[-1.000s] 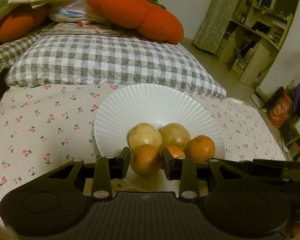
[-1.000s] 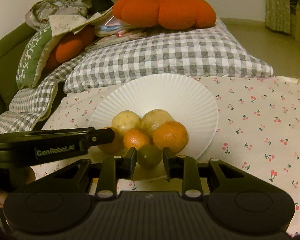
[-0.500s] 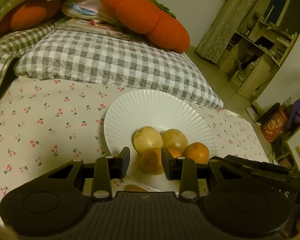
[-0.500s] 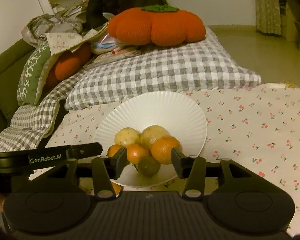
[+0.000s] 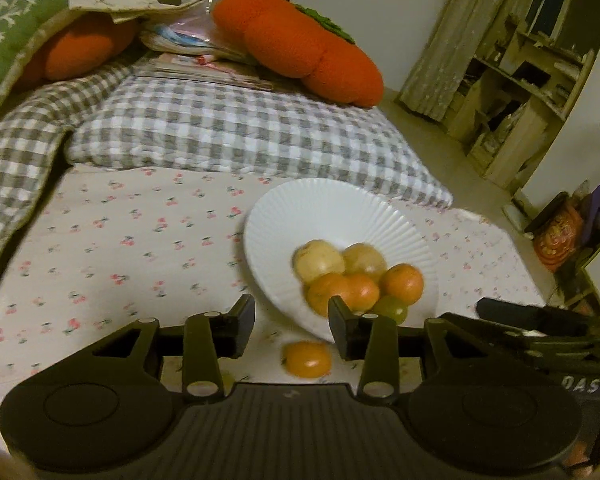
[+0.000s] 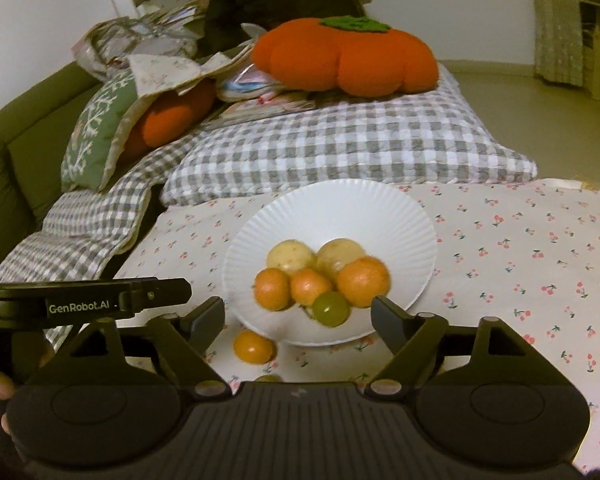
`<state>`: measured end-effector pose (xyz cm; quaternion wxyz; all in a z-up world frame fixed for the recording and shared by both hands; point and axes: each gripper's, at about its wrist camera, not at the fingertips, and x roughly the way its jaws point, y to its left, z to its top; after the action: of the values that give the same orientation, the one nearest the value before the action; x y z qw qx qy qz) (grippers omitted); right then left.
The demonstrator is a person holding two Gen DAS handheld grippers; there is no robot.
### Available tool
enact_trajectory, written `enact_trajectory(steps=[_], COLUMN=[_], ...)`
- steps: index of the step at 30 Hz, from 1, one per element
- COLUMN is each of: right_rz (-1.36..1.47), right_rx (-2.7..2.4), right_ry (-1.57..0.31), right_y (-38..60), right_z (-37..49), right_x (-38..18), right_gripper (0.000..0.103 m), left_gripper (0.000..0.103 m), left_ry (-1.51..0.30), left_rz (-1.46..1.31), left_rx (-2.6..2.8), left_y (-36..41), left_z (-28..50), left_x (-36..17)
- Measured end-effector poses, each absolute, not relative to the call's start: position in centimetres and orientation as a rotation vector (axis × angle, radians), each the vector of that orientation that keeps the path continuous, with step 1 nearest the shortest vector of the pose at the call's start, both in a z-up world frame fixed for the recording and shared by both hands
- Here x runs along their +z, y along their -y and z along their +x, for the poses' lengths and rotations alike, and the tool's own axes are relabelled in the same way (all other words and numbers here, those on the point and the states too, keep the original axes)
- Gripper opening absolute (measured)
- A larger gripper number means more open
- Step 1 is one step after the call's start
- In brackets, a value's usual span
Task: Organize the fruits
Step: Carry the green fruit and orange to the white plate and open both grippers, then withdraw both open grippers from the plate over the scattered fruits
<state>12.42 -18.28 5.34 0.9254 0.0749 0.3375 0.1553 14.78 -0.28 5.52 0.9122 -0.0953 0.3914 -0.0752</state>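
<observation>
White ribbed plate [image 6: 400, 216] is seen on the cherry-print cloth [image 6: 540, 264], six fruits [image 6: 320, 276] heaped on it. A loose orange [image 6: 254, 346] lies just beside its near rim. Left gripper [image 5: 291, 320] and right gripper [image 6: 298, 314] are held released, nothing grasped.

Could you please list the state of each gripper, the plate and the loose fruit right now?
Left gripper: open, empty.
Right gripper: open wide, empty.
White ribbed plate: holding six piled fruits.
Small green fruit: on the plate, at the pile's near edge.
Loose orange fruit: off the plate, on the cherry-print cloth.
</observation>
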Motion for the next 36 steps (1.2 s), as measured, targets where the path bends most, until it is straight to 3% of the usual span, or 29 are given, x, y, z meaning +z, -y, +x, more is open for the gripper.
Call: enact_trajectory(steps=[7, 11, 17, 36], right_rz=[0.108, 0.076, 0.023, -0.311], right_rx=[0.385, 0.418, 0.437, 0.621], right_ry=[-0.713, -0.724, -0.75, -0.807], right_y=[16.9, 16.2, 15.2, 10.8], right_z=[11.6, 11.1, 10.4, 7.1], right_x=[5.3, 5.3, 5.2, 4.0], right_gripper=[0.085, 0.088, 0.095, 0.093], left_gripper=[0.05, 0.07, 0.087, 0.092], left_ry=[-0.823, -0.857, -0.869, -0.927], left_rz=[-0.126, -0.139, -0.126, -0.096], left_rx=[-0.082, -0.065, -0.036, -0.081], left_y=[-0.6, -1.2, -1.6, -0.5], left_z=[13.4, 12.8, 11.6, 10.2], left_x=[5.4, 5.1, 5.0, 4.2])
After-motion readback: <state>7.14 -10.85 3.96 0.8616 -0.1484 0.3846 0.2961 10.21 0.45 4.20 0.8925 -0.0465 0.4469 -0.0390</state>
